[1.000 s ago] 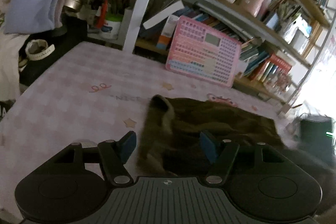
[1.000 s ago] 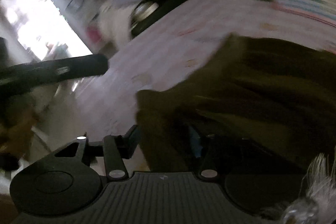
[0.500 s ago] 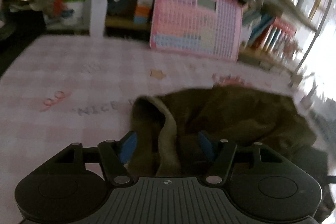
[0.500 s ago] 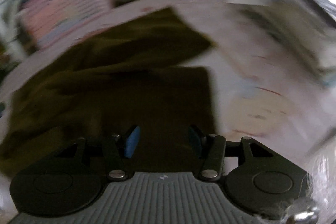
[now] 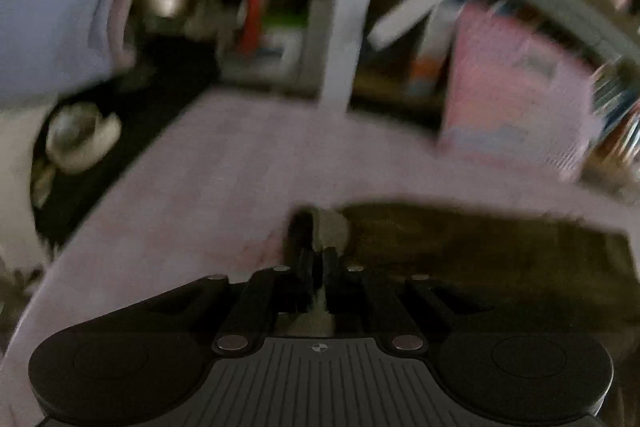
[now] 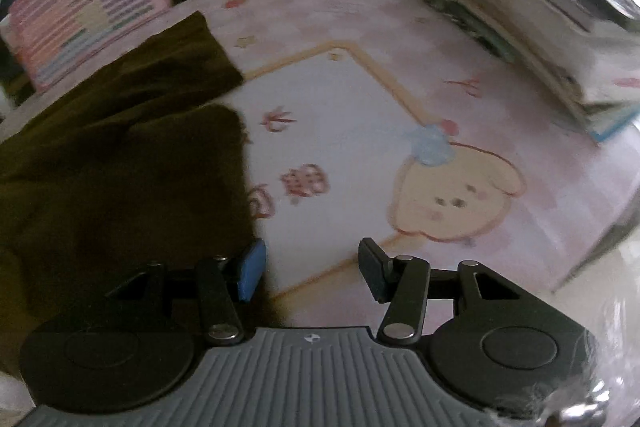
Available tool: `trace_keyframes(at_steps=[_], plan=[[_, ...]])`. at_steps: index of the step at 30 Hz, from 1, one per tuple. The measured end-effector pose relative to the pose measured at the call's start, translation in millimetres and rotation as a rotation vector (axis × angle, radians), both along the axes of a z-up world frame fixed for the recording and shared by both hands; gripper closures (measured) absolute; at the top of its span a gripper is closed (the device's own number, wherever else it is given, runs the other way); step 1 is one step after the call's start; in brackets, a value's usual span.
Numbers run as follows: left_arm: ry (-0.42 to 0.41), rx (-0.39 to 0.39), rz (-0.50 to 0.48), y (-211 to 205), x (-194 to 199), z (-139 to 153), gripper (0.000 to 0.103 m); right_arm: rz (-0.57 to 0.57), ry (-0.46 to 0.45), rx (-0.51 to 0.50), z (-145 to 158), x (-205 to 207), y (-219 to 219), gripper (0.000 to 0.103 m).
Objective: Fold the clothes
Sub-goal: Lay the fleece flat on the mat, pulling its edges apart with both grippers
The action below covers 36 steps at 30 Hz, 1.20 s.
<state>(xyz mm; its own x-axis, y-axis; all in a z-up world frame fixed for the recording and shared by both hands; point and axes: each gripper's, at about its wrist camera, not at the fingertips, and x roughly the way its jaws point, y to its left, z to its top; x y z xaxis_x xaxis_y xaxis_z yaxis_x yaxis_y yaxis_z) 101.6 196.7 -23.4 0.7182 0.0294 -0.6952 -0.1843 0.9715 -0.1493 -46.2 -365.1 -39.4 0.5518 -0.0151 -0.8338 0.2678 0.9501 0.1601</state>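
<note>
Garment (image 6: 120,163), dark olive, lies on the pink mat (image 6: 360,131) with its long axis running left to right; the left gripper (image 5: 319,263) is clenched on its lighter corner. Right gripper (image 6: 310,269) is released, its left pad at the cloth's edge. Pink toy keyboard (image 6: 86,11) stands behind; the left view is blurred.

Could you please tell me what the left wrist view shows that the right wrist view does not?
Only the left wrist view shows the left gripper, fingers closed on a fold of the olive garment, plus a tape roll. Only the right wrist view shows the right gripper open over the bare mat and its cartoon dog print. Both show the garment and the pink keyboard toy.
</note>
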Motion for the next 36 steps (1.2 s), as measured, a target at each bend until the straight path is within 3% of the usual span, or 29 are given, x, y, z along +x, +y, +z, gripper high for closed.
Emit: trace_keyframes(at_steps=[6, 9, 12, 16, 19, 23, 27, 32, 36], plan=[[-0.093, -0.068, -0.013, 7, -55, 9, 0.082, 0.106, -0.003, 0.015, 5, 14, 22, 0.055], [-0.077, -0.089, -0.046, 4, -73, 7, 0.082, 0.168, 0.01, -0.012, 4, 20, 36, 0.059], [-0.04, -0.1, -0.067, 0, -83, -3, 0.082, 0.287, 0.015, -0.072, 6, 24, 55, 0.088], [0.023, -0.107, -0.072, -13, -90, -19, 0.082, 0.431, 0.021, -0.193, 7, 29, 72, 0.096], [0.038, -0.132, -0.11, -30, -88, -26, 0.082, 0.373, 0.016, -0.294, 4, 41, 57, 0.099], [0.012, -0.075, -0.151, -56, -83, -31, 0.077, 0.236, 0.005, -0.409, -7, 62, 16, 0.103], [0.009, -0.077, -0.178, -61, -75, -25, 0.076, 0.123, -0.025, -0.328, 5, 67, -9, 0.102], [-0.052, -0.11, -0.198, -54, -85, -12, 0.077, 0.215, -0.098, -0.18, 23, 40, 19, 0.102], [-0.047, -0.144, -0.226, -54, -80, -16, 0.077, 0.33, -0.068, -0.11, 14, 20, 56, 0.102]])
